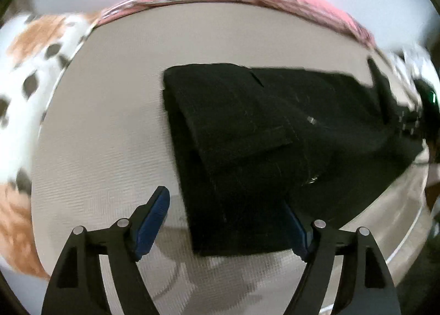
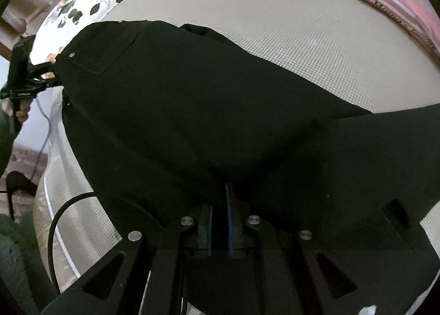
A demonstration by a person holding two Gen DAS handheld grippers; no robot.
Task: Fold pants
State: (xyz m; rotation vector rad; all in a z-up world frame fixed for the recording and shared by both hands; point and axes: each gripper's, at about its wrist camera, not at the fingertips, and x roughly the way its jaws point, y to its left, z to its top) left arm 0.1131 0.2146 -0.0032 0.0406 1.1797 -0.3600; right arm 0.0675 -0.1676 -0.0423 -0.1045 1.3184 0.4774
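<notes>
- While the right gripper [image 2: 218, 205] is clenched on the near edge of the pants [image 2: 192, 100], the cloth may drag and spoil the fold if pulled.
- Left gripper [image 1: 225, 218] stands released over the pants' near corner; that layer may slide.
- Pants lie folded on the mattress [image 2: 302, 48].
- Beyond the pants, the floral pillow [image 1: 35, 48] is blurred; the right gripper's pinch point is dark.

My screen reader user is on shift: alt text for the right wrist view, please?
The right gripper pinches an edge of the black pants, which lie across a beige mattress. The left gripper is at their far left end.
</notes>
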